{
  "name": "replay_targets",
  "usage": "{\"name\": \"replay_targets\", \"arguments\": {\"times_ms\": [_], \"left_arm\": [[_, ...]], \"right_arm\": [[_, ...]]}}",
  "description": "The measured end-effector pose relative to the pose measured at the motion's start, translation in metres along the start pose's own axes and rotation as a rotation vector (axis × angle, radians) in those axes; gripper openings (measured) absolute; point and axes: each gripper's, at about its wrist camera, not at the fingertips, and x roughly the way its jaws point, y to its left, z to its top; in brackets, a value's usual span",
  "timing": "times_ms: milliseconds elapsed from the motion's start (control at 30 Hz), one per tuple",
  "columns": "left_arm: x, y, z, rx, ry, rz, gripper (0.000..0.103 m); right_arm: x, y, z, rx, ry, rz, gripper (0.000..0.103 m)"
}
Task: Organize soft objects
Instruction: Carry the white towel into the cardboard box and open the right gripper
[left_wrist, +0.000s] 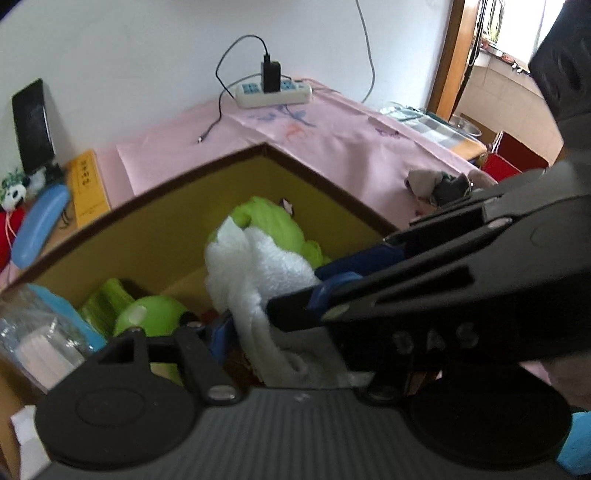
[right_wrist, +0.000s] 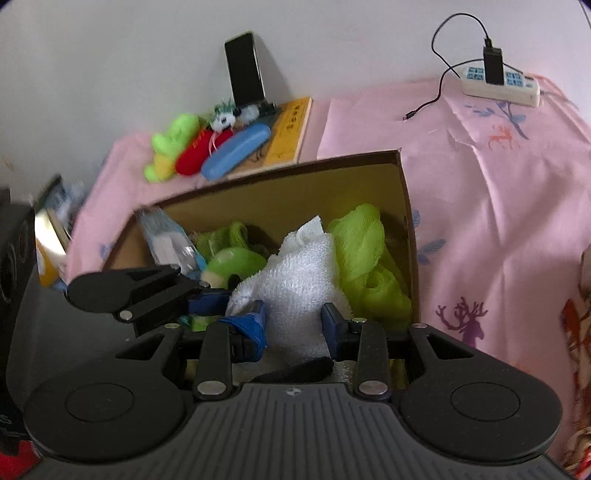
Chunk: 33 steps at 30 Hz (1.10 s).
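Right tool (right_wrist: 295, 317), towel (right_wrist: 295, 284) partly hidden

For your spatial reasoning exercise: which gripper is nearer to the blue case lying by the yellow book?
Left. The left gripper works at the box side facing the blue case; the right gripper, around the white towel, sits farther along.

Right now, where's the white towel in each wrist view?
Left wrist: white towel centre, hanging over the cardboard box, right gripper reaching in from the right.
Right wrist: white towel centre, between the right gripper's fingers.
Shared landmark: power strip on the pink cloth.
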Motion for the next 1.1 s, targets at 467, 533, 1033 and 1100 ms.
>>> {"name": "replay_targets", "arguments": {"times_ms": [467, 533, 1033, 1100], "left_arm": [[-0.004, 0.002, -0.005, -0.072, 0.033, 0.033, 0.073], [-0.008, 0.001, -0.005, -0.073, 0.024, 0.054, 0.073], [-0.036, -0.019, 0.007, -0.093, -0.02, 0.206, 0.074], [-0.036, -0.022, 0.009, -0.12, -0.015, 0.231, 0.074]], "right_arm": [[-0.006, 0.002, 0.005, 0.063, 0.059, 0.042, 0.018], [-0.011, 0.001, 0.006, 0.07, 0.049, 0.058, 0.018], [-0.044, -0.017, -0.004, 0.081, -0.056, 0.018, 0.018], [-0.047, -0.02, -0.005, 0.068, -0.057, 0.019, 0.018]]}}
